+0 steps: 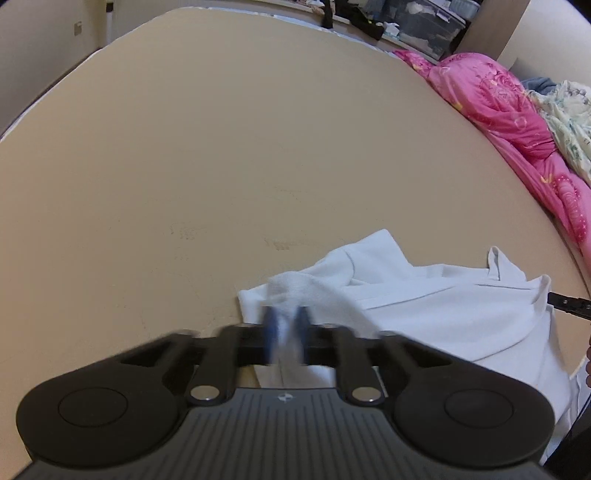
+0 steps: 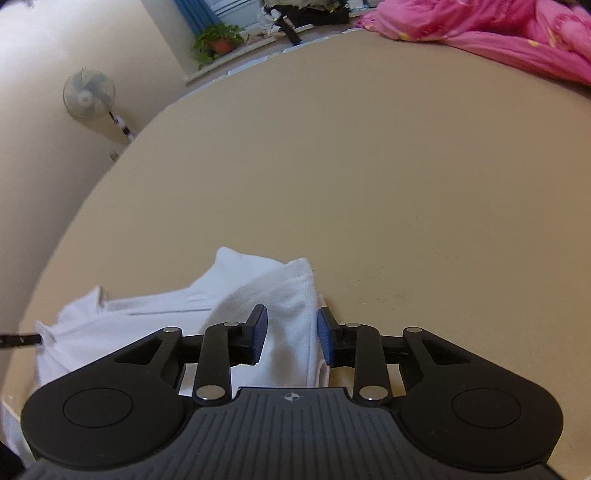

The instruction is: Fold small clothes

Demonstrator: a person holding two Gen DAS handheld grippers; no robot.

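A small white garment (image 1: 436, 306) lies crumpled on the tan bed surface (image 1: 221, 147) at the near right. My left gripper (image 1: 288, 328) is shut on a fold of its white cloth, and the image is blurred there. In the right wrist view the same white garment (image 2: 155, 314) spreads to the left. My right gripper (image 2: 291, 332) is open, its blue pads (image 2: 260, 328) standing on either side of a raised fold of the cloth without pinching it. The tip of the other gripper (image 1: 569, 304) shows at the garment's right edge.
A pink quilt (image 1: 517, 122) and a floral blanket (image 1: 569, 118) lie along the right side of the bed. Storage bins (image 1: 424, 22) stand behind. A fan (image 2: 88, 96) and a potted plant (image 2: 218, 42) stand by the wall beyond the bed's left edge (image 2: 110, 162).
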